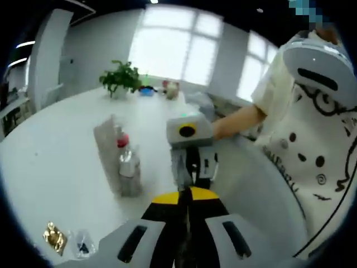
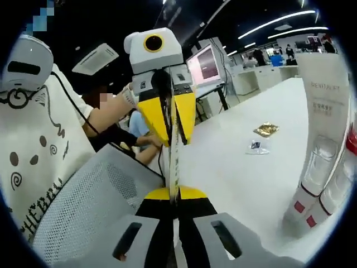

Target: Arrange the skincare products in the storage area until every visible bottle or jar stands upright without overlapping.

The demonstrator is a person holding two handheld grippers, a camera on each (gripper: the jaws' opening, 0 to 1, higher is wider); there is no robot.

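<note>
In the left gripper view the left gripper (image 1: 187, 204) rises at bottom centre, jaws pressed together, meeting the right gripper (image 1: 192, 167) tip to tip; in the right gripper view the right gripper (image 2: 173, 201) is likewise clenched, with something thin and pale between the tips that I cannot make out; the clear bottle (image 1: 128, 167) with a red cap stands upright left of centre on the white table (image 1: 56, 145), inside a see-through pack (image 1: 109, 148); a gold wrapper (image 1: 54, 237) lies lower left.

Clear bottle w/ red cap (image 1: 128, 167) upright on white table, touching a clear box (image 1: 107, 146) behind it
</note>
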